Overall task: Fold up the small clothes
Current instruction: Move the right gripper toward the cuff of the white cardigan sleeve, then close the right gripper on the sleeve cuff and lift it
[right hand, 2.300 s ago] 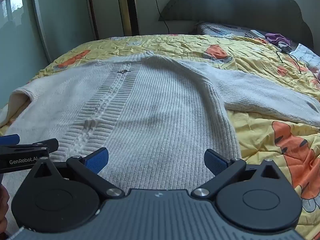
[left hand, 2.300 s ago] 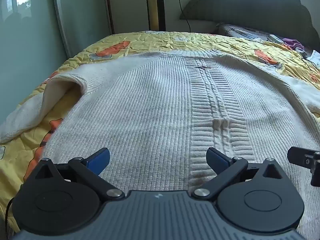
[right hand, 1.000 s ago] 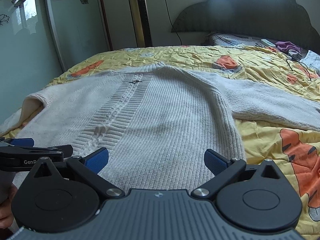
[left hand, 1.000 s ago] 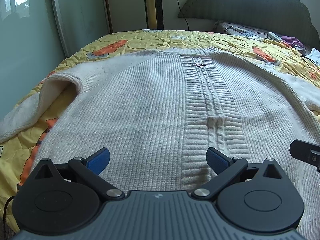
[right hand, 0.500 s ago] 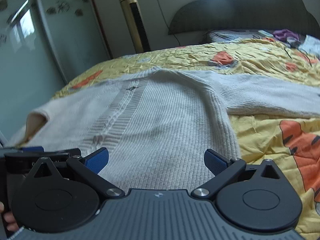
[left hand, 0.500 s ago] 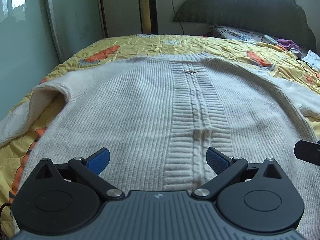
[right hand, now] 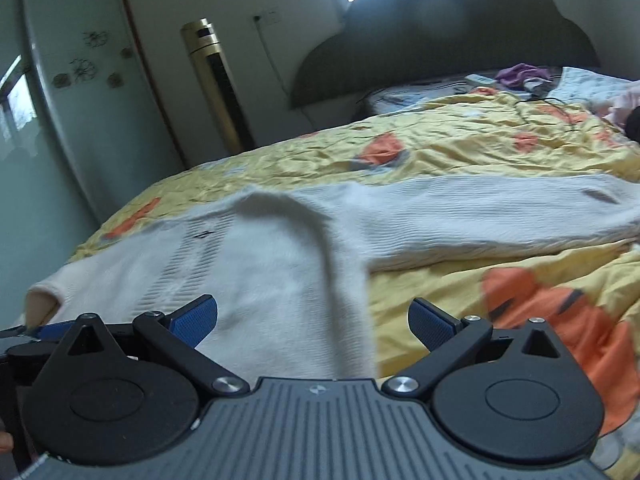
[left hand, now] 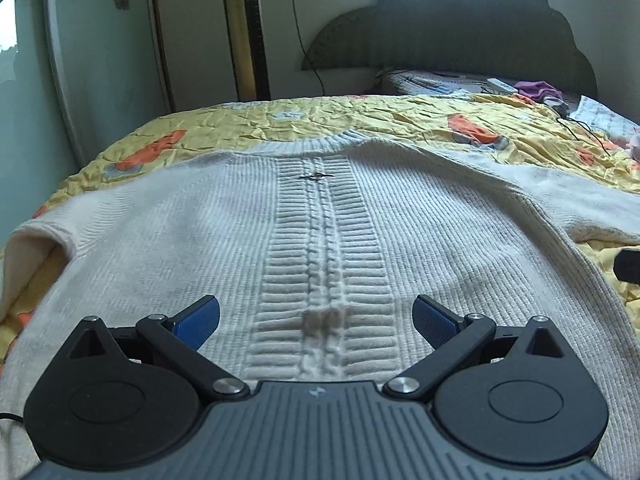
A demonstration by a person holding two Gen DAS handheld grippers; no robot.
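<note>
Hovering low over the sweater [left hand: 224,240], lying flat and face up on the bed [left hand: 392,120], sleeves spread to either side. Left gripper [left hand: 316,316] released, jaws wide, holding nothing, sitting above the hem at the cable panel; right gripper [right hand: 312,316] likewise spread and empty, hanging over the sweater's right edge. Risking, likely, a pinch of only the top layer of thick knit, leaving the back behind and bunching the fold; possibly snagging the small clip [left hand: 316,176] near the collar too. Long right sleeve [right hand: 500,216] trailing across the quilt, probably dragging if the body gets lifted first. Cable [right hand: 540,102] and purple cloth [right hand: 520,72] sitting by the headboard [left hand: 460,32], well apart, blocking nothing.
</note>
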